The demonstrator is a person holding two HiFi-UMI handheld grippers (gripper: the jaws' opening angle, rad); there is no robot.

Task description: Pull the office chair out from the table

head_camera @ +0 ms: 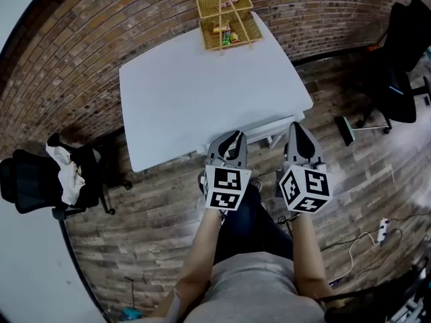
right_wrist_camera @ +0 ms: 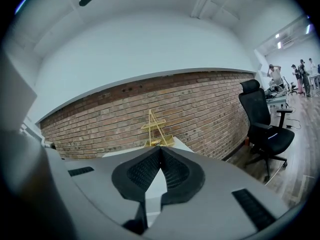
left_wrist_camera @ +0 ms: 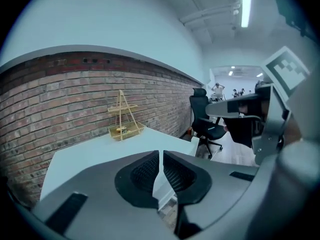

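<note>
A white table (head_camera: 202, 93) stands against a brick wall, with a wire basket (head_camera: 225, 19) at its far edge. A black office chair (head_camera: 397, 73) stands apart from the table at the right, and it also shows in the left gripper view (left_wrist_camera: 205, 121) and the right gripper view (right_wrist_camera: 262, 124). A second black chair (head_camera: 34, 180) with a white cloth (head_camera: 67, 173) on it stands at the left. My left gripper (head_camera: 232, 138) and right gripper (head_camera: 297, 128) hover side by side at the table's near edge. Both are shut and hold nothing (left_wrist_camera: 161, 156) (right_wrist_camera: 160, 151).
The floor is wood plank. A power strip with a cable (head_camera: 382, 229) lies at the right, and a small green-and-white object (head_camera: 347, 128) lies on the floor near the right chair. Several people stand far off in the room (right_wrist_camera: 300, 69).
</note>
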